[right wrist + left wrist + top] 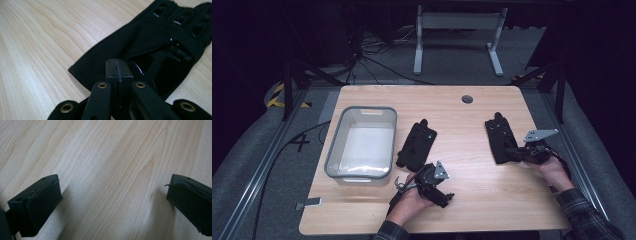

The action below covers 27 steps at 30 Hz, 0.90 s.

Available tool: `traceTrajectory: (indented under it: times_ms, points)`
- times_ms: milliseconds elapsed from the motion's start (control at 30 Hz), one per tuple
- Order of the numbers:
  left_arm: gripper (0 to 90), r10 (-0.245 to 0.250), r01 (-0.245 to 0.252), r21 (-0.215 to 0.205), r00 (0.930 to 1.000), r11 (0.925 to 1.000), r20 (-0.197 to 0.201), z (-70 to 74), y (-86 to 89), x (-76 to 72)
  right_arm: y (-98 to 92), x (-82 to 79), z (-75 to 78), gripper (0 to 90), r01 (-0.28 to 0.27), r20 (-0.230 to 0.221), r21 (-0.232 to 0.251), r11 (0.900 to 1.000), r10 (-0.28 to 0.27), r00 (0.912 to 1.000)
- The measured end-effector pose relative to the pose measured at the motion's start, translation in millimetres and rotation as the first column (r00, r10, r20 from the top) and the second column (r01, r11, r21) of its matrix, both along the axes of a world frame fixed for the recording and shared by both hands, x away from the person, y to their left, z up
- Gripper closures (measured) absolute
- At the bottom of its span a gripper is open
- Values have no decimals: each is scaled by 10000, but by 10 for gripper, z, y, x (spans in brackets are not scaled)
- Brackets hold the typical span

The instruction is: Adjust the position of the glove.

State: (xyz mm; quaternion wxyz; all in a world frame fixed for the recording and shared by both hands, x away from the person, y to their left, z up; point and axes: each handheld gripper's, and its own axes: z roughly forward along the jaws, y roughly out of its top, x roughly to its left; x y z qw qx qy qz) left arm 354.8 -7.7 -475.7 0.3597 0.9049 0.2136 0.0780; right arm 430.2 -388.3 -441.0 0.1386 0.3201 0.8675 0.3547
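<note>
Glove [501,140] lies flat on the bench [472,200] at about three o'clock, its near cuff under the right gripper [117,72], whose jaws are pressed together. Left gripper [447,197], near six o'clock, holds its jaws wide over bare wood.

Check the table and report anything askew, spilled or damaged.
Nothing stands out. Two black fingerless gloves lie flat on the wooden table, and the grey plastic bin sits upright; nothing is spilled or visibly damaged.
</note>
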Motion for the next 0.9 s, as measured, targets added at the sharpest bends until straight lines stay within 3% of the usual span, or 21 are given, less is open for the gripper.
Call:
traceTrajectory:
  times_ms: [133,433,900]
  points:
    - [0,-3,3,4,10000,10000,0,0,0,0,-21,18,-67,899,76,-206,-7,10000,-76,9998]
    - [0,-3,3,2,10000,10000,-1,0,1,-1,-21,-40,-81,899,-40,-169,16,10000,41,9998]
    - [0,-1,1,5,10000,10000,-1,0,1,-1,6,-333,-86,900,-635,-564,-79,9979,630,9964]
